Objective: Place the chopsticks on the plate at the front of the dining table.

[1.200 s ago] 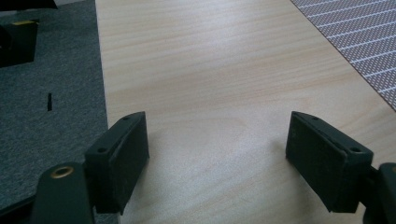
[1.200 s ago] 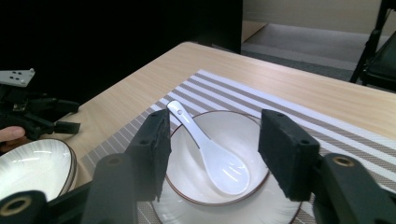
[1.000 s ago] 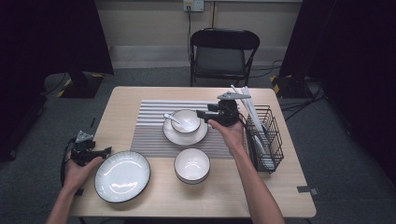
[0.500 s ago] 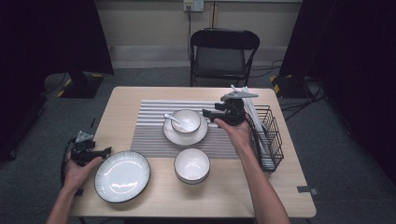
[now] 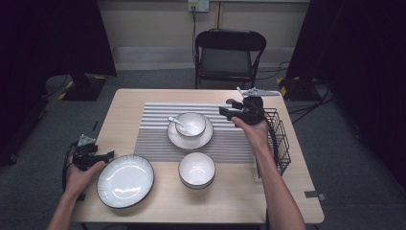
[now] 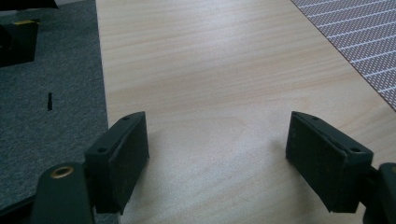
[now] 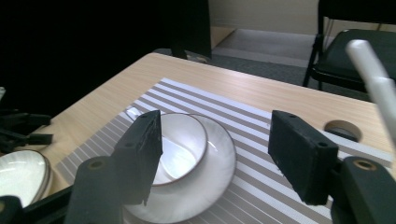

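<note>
From above, the right gripper (image 5: 227,111) hangs over the striped mat (image 5: 158,136), just right of the small bowl (image 5: 190,123), which sits on a saucer (image 5: 179,139) with a spoon (image 5: 174,121) in it. Its jaws have just been opening and nothing is between them. A wire rack (image 5: 280,139) stands beside that hand. The left gripper (image 5: 106,155) rests at the table (image 5: 230,206) edge, touching or nearly touching the plate (image 5: 125,180); I can't tell which. Another bowl (image 5: 197,169) sits near the front.

The left gripper view shows its jaws wide apart over bare wood (mat corner at upper right).

The right gripper view shows open jaws framing the small bowl (image 7: 180,144) on its saucer (image 7: 219,172).
</note>
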Demonstrator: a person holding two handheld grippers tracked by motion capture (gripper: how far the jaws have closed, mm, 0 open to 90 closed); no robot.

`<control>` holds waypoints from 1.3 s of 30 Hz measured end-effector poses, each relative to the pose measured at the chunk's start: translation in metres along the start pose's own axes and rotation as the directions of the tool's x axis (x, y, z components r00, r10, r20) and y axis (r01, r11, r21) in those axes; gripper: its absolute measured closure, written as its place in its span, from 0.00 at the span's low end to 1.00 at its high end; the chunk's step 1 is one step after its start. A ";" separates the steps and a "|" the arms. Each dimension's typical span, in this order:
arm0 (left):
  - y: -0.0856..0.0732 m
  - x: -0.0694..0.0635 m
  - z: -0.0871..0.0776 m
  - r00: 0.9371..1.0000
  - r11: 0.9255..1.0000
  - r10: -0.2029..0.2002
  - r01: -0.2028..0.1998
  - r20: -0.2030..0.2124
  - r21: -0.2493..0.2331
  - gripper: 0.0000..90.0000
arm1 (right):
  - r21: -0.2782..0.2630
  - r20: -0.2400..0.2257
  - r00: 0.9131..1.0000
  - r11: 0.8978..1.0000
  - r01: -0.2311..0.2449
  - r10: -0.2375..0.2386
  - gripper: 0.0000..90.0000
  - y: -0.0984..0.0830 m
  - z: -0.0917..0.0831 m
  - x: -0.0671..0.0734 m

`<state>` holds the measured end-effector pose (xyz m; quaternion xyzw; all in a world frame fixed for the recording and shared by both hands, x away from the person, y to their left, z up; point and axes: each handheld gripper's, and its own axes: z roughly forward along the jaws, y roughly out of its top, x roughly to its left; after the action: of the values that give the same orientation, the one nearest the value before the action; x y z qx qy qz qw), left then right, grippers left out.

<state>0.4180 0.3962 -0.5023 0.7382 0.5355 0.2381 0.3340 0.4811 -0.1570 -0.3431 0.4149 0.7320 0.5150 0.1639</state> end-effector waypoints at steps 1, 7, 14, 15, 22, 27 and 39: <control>0.000 0.000 0.000 1.000 1.000 0.000 0.000 0.000 0.000 0.23 | 0.002 0.016 1.000 1.000 -0.002 0.002 0.38 0.000 -0.003 -0.005; 0.000 0.000 0.000 1.000 1.000 0.000 0.000 0.000 0.000 0.23 | 0.010 0.064 0.998 1.000 -0.014 0.013 0.37 -0.002 -0.009 -0.018; 0.000 0.001 0.000 1.000 1.000 0.004 -0.004 0.005 0.001 0.23 | 0.011 0.109 0.994 1.000 -0.023 0.022 0.37 -0.003 -0.014 -0.031; 0.000 0.001 0.000 1.000 1.000 0.004 -0.004 0.005 0.001 0.23 | 0.011 0.109 0.994 1.000 -0.023 0.022 0.37 -0.003 -0.014 -0.031; 0.000 0.001 0.000 1.000 1.000 0.005 -0.005 0.005 0.002 0.23 | -0.001 0.145 0.989 1.000 -0.030 0.030 0.37 -0.004 -0.020 -0.041; 0.000 0.001 0.000 1.000 1.000 0.005 -0.005 0.004 0.002 0.23 | 0.003 0.162 0.986 0.999 -0.034 0.033 0.37 -0.005 -0.023 -0.046; 0.000 0.001 0.000 1.000 1.000 0.003 -0.003 0.004 0.001 0.23 | 0.028 0.194 0.980 0.998 -0.052 0.045 0.57 -0.010 -0.019 -0.053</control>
<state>0.4183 0.3967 -0.5022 0.7397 0.5340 0.2367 0.3342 0.4958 -0.2117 -0.3541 0.4833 0.7107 0.4640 0.2145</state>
